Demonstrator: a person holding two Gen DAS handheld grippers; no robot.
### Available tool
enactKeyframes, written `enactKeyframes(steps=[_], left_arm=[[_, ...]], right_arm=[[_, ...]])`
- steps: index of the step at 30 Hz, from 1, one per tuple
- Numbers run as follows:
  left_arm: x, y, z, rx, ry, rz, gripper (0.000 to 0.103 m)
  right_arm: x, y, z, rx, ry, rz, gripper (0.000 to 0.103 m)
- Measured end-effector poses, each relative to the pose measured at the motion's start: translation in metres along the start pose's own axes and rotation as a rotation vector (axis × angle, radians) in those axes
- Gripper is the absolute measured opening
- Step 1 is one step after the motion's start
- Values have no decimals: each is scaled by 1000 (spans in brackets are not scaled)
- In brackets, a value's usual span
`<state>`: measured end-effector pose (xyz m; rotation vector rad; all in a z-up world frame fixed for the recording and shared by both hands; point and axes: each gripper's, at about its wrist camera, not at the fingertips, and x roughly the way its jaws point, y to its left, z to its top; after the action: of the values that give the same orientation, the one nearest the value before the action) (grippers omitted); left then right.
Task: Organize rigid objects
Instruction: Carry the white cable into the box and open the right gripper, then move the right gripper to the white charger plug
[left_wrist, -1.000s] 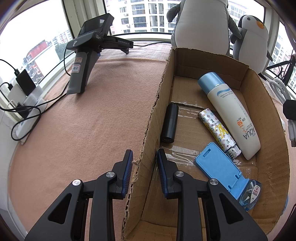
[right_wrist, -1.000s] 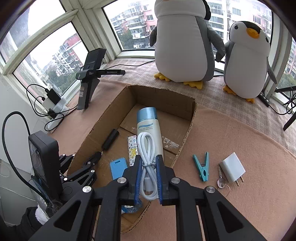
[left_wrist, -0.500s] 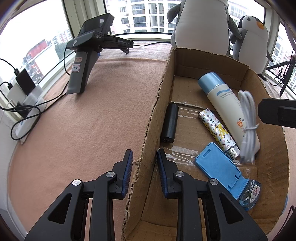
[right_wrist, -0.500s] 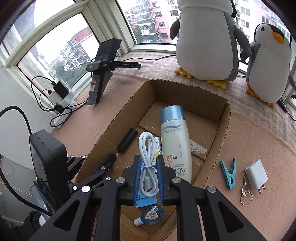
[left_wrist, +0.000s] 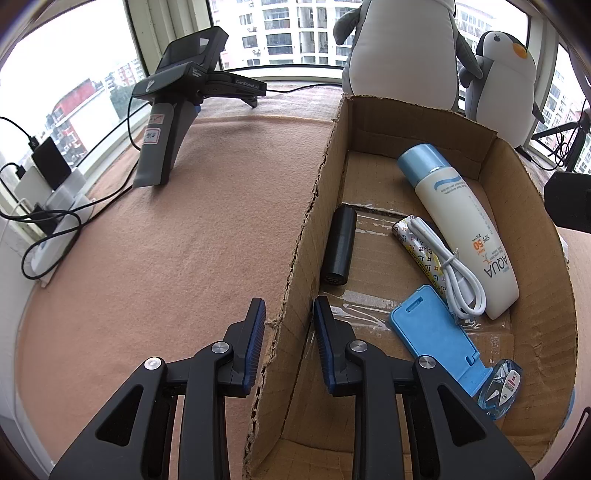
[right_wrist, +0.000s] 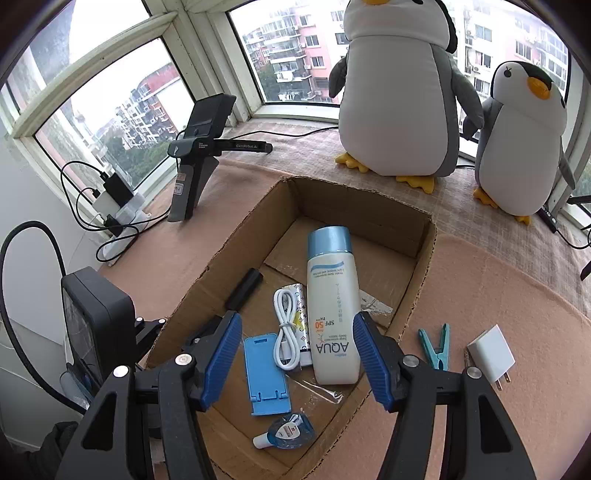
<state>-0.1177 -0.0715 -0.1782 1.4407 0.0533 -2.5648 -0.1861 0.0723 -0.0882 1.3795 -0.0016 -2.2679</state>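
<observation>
The right claw hangs above the cardboard box with its jaws spread apart and nothing between them; they have just been opening. Directly below and ahead of it, the coiled white cable lies on the box floor, resting across the patterned lighter and against the sunscreen bottle. Also in the box are the black cylinder, the blue phone stand and a small blue correction-tape dispenser nearest the claw.

The left claw is pinched together on the box's near wall, one pad outside and one inside, steadying it.

So six things are packed. Still out on the surface, to the right of the right claw, lie the teal clothespin, the white charger plug and a key just beside it. Those likely come next.
</observation>
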Motion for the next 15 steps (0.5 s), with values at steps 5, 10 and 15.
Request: enactKeyframes(steps=[5,10,15], left_arm=[[0,0,0,1,0,0,24],[0,1,0,0,0,-1,24],[0,1,0,0,0,0,24]], right_arm=[[-2,-2,-2,-4,4,-7,59],[-10,-10,-3,9,-5,-9,59],[-25,-31,-9,36,-15,-28,59]])
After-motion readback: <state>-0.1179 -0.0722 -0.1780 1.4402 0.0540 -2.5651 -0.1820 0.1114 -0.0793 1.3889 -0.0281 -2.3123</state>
